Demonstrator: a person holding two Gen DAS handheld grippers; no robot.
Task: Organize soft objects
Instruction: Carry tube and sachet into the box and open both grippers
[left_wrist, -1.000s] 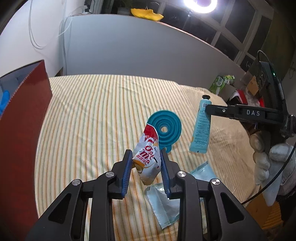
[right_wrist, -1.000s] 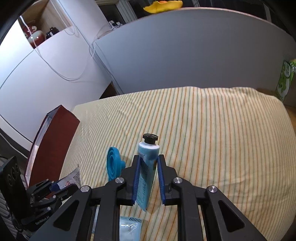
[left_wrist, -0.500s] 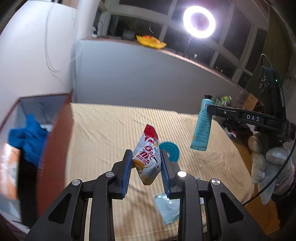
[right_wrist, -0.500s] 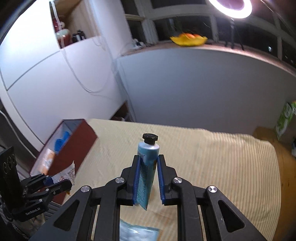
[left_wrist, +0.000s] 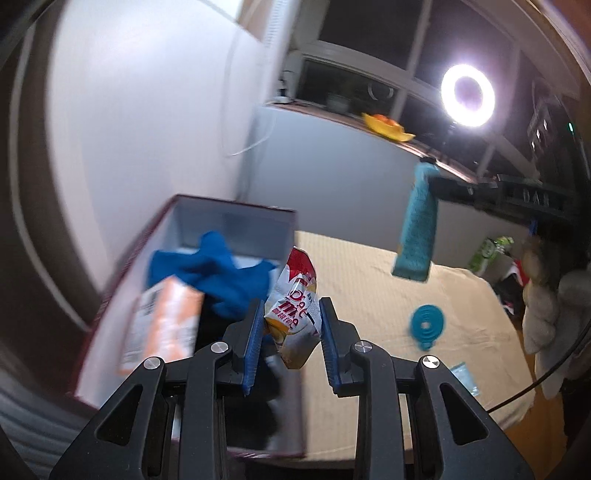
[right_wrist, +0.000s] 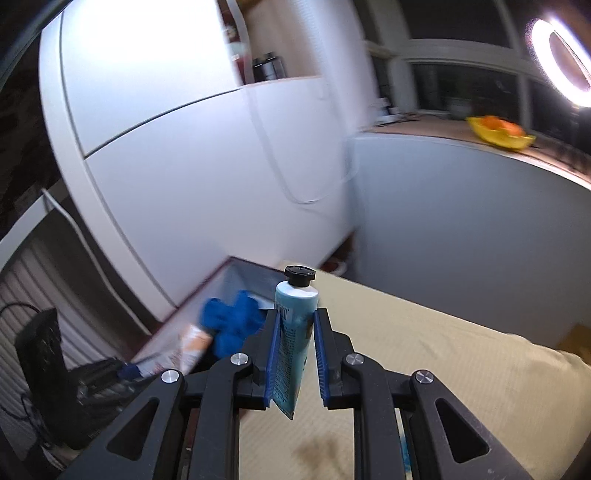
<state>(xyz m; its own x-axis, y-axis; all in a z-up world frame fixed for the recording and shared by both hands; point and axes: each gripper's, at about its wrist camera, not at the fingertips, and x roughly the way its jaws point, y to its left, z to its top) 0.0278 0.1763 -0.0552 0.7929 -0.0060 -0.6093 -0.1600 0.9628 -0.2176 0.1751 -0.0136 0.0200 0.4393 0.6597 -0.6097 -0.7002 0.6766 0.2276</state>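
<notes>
Left claw (left_wrist: 291, 328) pinching sachet (left_wrist: 293, 317) beside box (left_wrist: 236, 214); right claw (right_wrist: 295, 354) pinching tube (right_wrist: 293, 332) above striped counter (right_wrist: 461, 369).

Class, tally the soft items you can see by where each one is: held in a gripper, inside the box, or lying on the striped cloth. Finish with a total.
Held in a gripper: 2, the sachet and the tube
Inside the box: 2, the blue cloth and the orange packet
On the striped cloth: 2, the funnel and the clear packet
Total: 6
</notes>
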